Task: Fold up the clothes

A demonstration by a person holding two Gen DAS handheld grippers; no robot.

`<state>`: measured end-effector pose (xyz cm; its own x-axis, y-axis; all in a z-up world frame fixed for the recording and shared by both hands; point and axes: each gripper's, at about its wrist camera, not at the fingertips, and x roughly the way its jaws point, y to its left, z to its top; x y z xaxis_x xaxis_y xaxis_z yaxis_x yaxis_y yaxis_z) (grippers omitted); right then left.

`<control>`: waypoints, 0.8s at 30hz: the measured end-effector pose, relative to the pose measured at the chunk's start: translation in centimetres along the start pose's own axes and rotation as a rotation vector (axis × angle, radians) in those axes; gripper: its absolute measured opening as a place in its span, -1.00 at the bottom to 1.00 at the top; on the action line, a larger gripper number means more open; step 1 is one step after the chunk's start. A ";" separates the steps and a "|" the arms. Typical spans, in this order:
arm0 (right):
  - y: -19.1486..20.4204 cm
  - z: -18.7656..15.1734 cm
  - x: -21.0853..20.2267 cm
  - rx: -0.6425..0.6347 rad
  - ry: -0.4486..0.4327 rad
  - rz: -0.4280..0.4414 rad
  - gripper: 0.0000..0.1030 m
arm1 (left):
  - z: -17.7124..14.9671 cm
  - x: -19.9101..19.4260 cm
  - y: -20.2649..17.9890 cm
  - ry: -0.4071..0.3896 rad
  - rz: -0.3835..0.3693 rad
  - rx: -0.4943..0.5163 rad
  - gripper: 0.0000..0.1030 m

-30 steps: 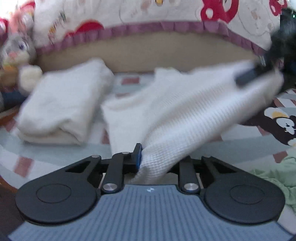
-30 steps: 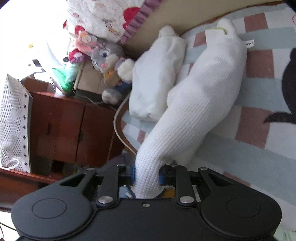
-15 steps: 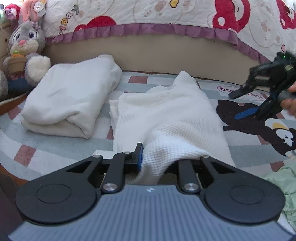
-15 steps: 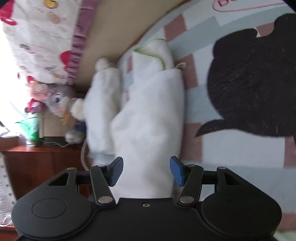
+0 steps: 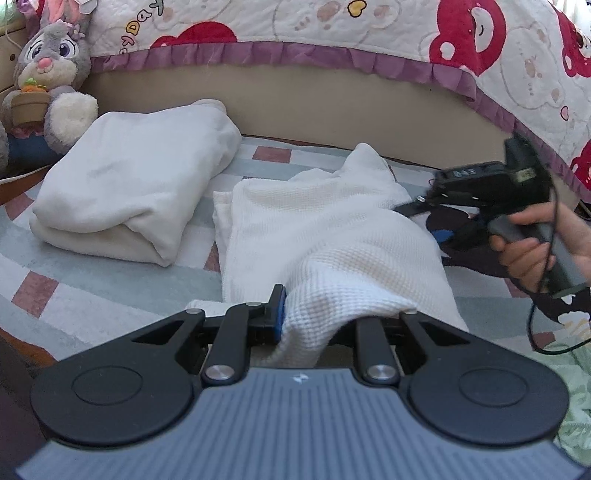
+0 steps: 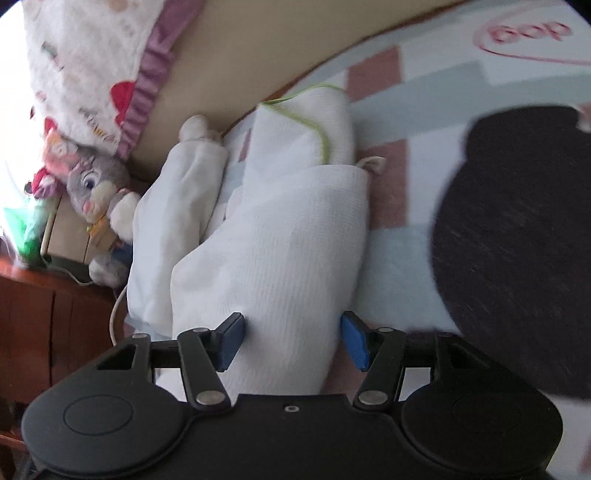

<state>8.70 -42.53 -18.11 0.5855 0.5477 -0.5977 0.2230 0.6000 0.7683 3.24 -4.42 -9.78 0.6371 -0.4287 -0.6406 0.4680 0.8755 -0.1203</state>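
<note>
A white waffle-knit garment is lying folded lengthwise on the patterned bedsheet, just right of a folded white towel. Its near end is being pinched by the left gripper: the blue pad is pressed against the cloth on the left and the fabric is bunched between the jaws.

The right gripper is being held over the same garment with jaws spread wide; the blue pads are standing either side of the cloth, nothing clamped. In the left wrist view it is seen at the garment's right edge, gripped by a hand, a cable hanging below.

A green-trimmed edge is showing at the garment's far end.

Writing: pink letters on the sheet, inverted and blurred, are being read as roughly "dog" – uncertain. Yellow "day" is partly visible on the quilt. A label on the right gripper body is too blurred to read.

A plush rabbit is sitting at far left by the towel
</note>
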 end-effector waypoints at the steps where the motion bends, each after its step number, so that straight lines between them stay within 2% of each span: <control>1: 0.0 0.1 0.5 -0.007 -0.008 0.012 0.48 | -0.1 0.1 0.0 0.002 -0.002 -0.001 -0.66; 4: -0.1 0.5 2.1 -0.027 -0.032 0.050 0.66 | -0.2 0.3 -0.1 0.009 0.001 0.006 -0.66; 5: -0.1 0.7 2.7 -0.033 -0.040 0.062 0.60 | -0.3 0.4 -0.3 0.010 0.015 0.018 -0.66; 6: 0.2 0.5 2.8 -0.062 -0.052 0.052 0.47 | -0.3 0.4 -0.4 0.010 0.030 0.030 -0.66; 7: 0.7 0.4 2.9 -0.097 -0.065 0.034 -0.01 | -0.3 0.5 -0.6 0.010 0.043 0.043 -0.66; 8: 1.1 0.2 2.9 -0.133 -0.078 0.016 -0.19 | -0.3 0.4 -0.9 0.005 0.053 0.066 -0.66; 10: 2.8 -0.7 2.2 -0.255 -0.122 -0.025 -0.33 | -0.4 0.2 -1.8 -0.008 0.080 0.125 -0.67; 13: 6.2 -2.0 0.7 -0.432 -0.185 -0.098 -0.38 | -0.3 -0.7 -2.6 -0.049 0.117 0.180 -0.68; 15: 8.1 -2.4 -0.6 -0.480 -0.219 -0.116 -0.39 | 0.2 -1.5 -2.9 -0.089 0.144 0.217 -0.68; 20: 12.4 -3.2 -3.9 -0.585 -0.303 -0.146 -0.40 | 2.0 -4.4 -3.4 -0.249 0.217 0.305 -0.68; 24: 14.5 -3.8 -5.4 -0.625 -0.352 -0.137 -0.40 | 2.4 -6.0 -3.2 -0.293 0.223 0.299 -0.68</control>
<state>5.76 -34.54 -4.56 0.8238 0.2865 -0.4891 -0.1125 0.9283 0.3543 -0.59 -5.17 -3.70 0.8677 -0.3202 -0.3803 0.4290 0.8689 0.2470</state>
